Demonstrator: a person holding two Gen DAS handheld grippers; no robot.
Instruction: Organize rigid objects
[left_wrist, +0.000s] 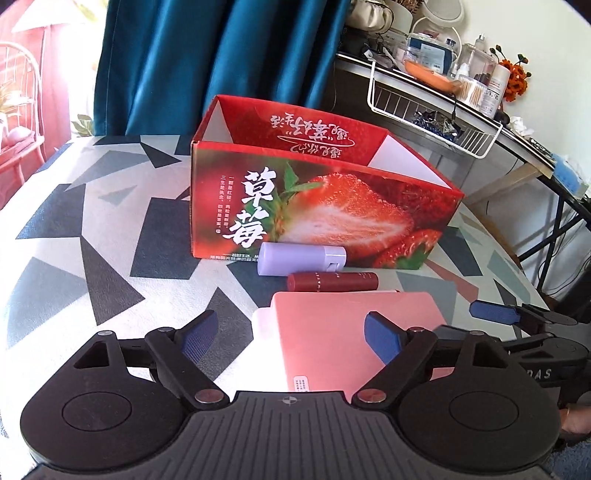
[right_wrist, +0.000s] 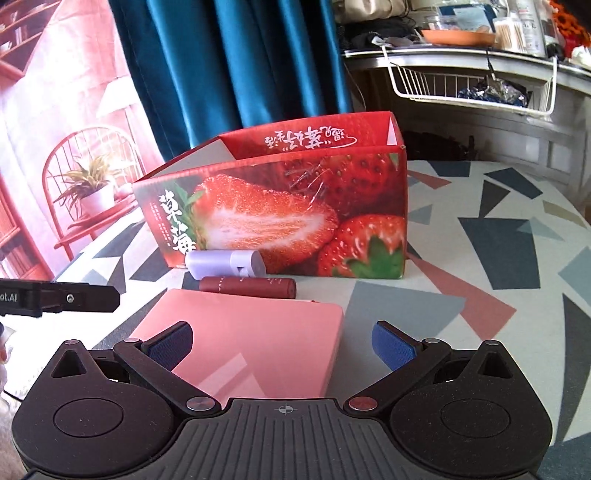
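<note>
Both grippers, left (left_wrist: 290, 334) and right (right_wrist: 284, 343), hover wide-fingered over the near pink case (left_wrist: 347, 332); beyond lie a maroon tube (left_wrist: 332, 281), lilac tube (left_wrist: 301, 258) and strawberry box (left_wrist: 317, 206).

My left gripper (left_wrist: 290, 338) is matte black: two round housings with circular recesses at seven and five o'clock, a ribbed grey plate at six marked with a crosshair, silver rivets on the linkage arms, triangular cut-outs, and blue textured pads (left_wrist: 197, 332). My right gripper (right_wrist: 282, 345) looks the same, though one rivet is reddish. White lettering marks each body's side.
</note>
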